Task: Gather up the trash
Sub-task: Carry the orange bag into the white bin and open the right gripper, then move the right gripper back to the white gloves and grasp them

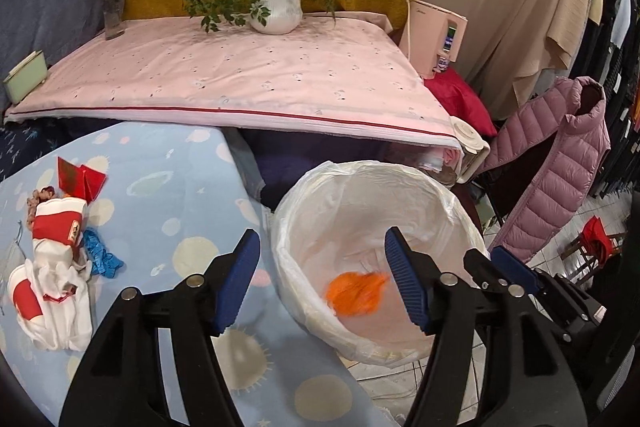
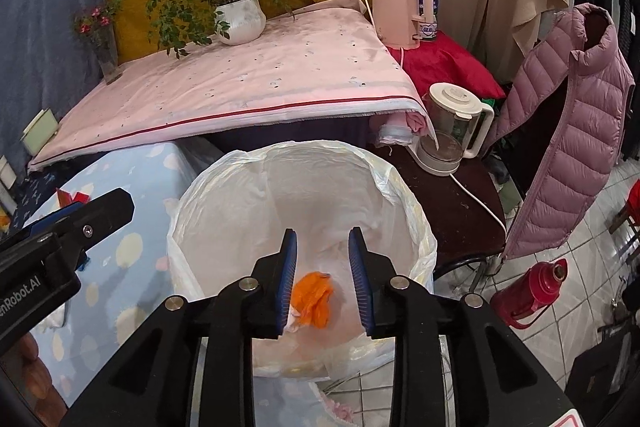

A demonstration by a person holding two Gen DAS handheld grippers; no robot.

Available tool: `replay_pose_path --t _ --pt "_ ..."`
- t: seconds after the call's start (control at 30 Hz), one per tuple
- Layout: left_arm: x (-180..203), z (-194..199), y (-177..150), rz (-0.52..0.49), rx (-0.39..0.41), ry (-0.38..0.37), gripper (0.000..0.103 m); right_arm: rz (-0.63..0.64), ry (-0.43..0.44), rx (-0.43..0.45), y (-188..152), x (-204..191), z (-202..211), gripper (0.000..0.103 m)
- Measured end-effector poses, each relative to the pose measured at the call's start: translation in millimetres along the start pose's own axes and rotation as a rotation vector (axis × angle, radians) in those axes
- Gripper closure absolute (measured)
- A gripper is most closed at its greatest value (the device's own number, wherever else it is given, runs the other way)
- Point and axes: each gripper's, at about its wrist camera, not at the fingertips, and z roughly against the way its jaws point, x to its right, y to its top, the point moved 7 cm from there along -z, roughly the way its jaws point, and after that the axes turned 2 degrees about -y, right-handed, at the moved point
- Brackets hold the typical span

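Both tongs hang over the round bin (image 2: 404, 187), lined with thin, crinkled translucent plastic. The left tongs (image 1: 320, 279) gape wide, empty; the right tongs (image 2: 323, 283) stand partly open, gripping nothing. A crumpled orange scrap (image 2: 314, 297) lies inside the bin, below the ribbed blue pads (image 2: 289, 279).

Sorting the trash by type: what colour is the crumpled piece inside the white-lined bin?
Orange, clearest in the right wrist view.

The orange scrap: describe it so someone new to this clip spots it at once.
Find the round bin lined with a white plastic bag beside the blue dotted tablecloth. Inside it, below both open grippers, is the orange scrap, the only bright colour against the pale liner.
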Motion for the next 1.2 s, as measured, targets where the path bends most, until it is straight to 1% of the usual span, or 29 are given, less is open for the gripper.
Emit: replay_pose_path --t 0.17,0.23,0.27,0.47,0.5,0.57,0.7,0.83,1.03,1.2 --pt "-14 6 -4 0.02 0.001 0.022 0.041 0.014 0.012 0.004 -1 -10 7 0.062" --pt "-21 10 -8 0.03 0.001 0.034 0.04 0.024 0.017 0.009 -2 -16 10 0.058" --pt "-24 12 -9 0.037 0.001 0.041 0.037 0.03 0.018 0.011 -3 -19 12 0.055" --pt "-51 21 -20 0.085 -0.003 0.085 0.031 0.072 0.039 0.011 -8 -41 17 0.051" --pt "-56 23 -22 0.095 -0.004 0.093 0.027 0.077 0.042 0.01 -8 -44 18 0.051" --pt "-68 27 -26 0.119 0.001 0.113 0.023 0.089 0.052 0.009 -10 -53 19 0.049" --pt "-94 37 -34 0.16 0.002 0.15 0.021 0.114 0.075 0.001 -15 -71 21 0.048" --pt "-119 43 -43 0.206 0.0 0.182 0.02 0.152 0.099 -0.004 -23 -94 23 0.044" --pt "-156 55 -58 0.26 0.0 0.236 0.02 0.204 0.143 -0.02 -36 -128 24 0.043" --pt "-185 66 -68 0.308 0.002 0.28 0.02 0.238 0.18 -0.033 -45 -155 26 0.039"
